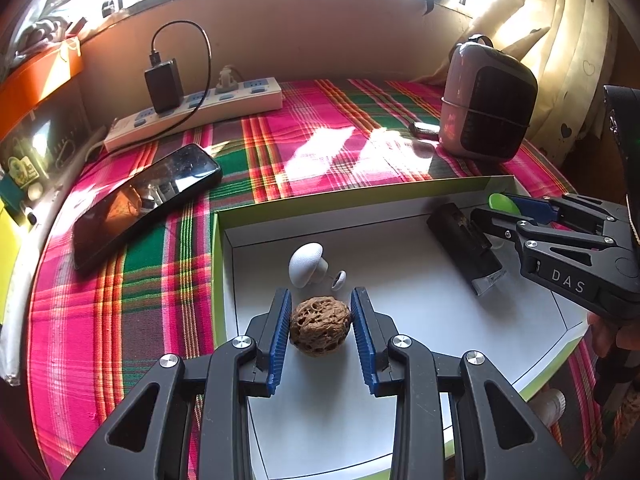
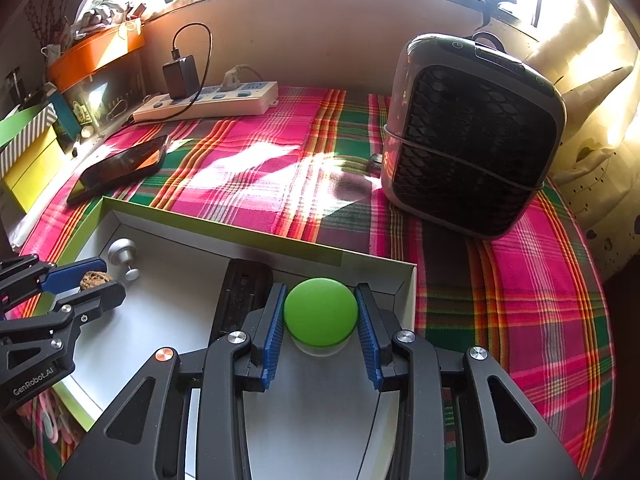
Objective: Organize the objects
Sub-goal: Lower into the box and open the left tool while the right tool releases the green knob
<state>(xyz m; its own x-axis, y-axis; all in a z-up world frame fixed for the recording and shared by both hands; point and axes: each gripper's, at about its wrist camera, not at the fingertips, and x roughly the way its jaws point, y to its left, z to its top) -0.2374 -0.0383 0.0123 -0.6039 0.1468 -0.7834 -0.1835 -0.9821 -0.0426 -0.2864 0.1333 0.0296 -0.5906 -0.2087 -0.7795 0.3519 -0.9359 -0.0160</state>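
A white box with green sides (image 1: 400, 200) (image 2: 224, 232) lies on the plaid cloth. My left gripper (image 1: 320, 326) has its pads on both sides of a brown walnut (image 1: 319, 330) over the box floor; the walnut also shows in the right wrist view (image 2: 95, 279). My right gripper (image 2: 320, 316) is shut on a green-lidded jar (image 2: 320, 312) at the box's far right corner; its lid shows in the left wrist view (image 1: 502, 202). A white mushroom-shaped object (image 1: 306, 264) (image 2: 122, 254) and a black rectangular device (image 1: 460, 244) (image 2: 240, 296) lie in the box.
A black phone (image 1: 140, 204) (image 2: 120, 168) lies left of the box. A white power strip (image 1: 192, 114) (image 2: 208, 102) with a charger sits at the back. A grey heater (image 1: 486, 108) (image 2: 472, 136) stands back right. Boxes crowd the left edge.
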